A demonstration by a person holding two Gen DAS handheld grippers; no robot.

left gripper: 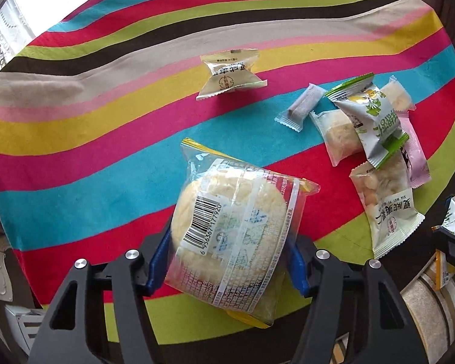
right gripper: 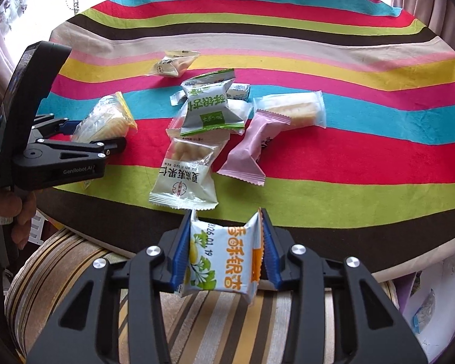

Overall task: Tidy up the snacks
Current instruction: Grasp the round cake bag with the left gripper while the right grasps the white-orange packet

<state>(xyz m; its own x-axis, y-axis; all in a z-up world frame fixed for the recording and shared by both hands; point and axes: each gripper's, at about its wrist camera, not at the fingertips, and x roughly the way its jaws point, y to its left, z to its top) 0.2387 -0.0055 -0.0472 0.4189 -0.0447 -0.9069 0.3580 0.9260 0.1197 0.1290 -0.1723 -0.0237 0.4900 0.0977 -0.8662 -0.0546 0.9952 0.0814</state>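
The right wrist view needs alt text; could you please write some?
The right gripper clamps a white-and-orange snack packet above a striped tablecloth strewn with wrapped snacks. At left, the left gripper holds a clear-wrapped pastry.

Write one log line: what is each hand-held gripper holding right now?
left hand-held gripper: shut on round cake packet | right hand-held gripper: shut on orange-lettered snack packet | other snacks: piled on striped cloth

The far half of the striped table (right gripper: 288, 24) lies bare, giving open passage. A cluster of snack packets (right gripper: 209, 127) occupies the middle, overlapping one another. A lone cream packet (left gripper: 229, 74) lies apart beyond it, with a clear lane between. A striped cushion (right gripper: 60, 276) sits below the near table edge.
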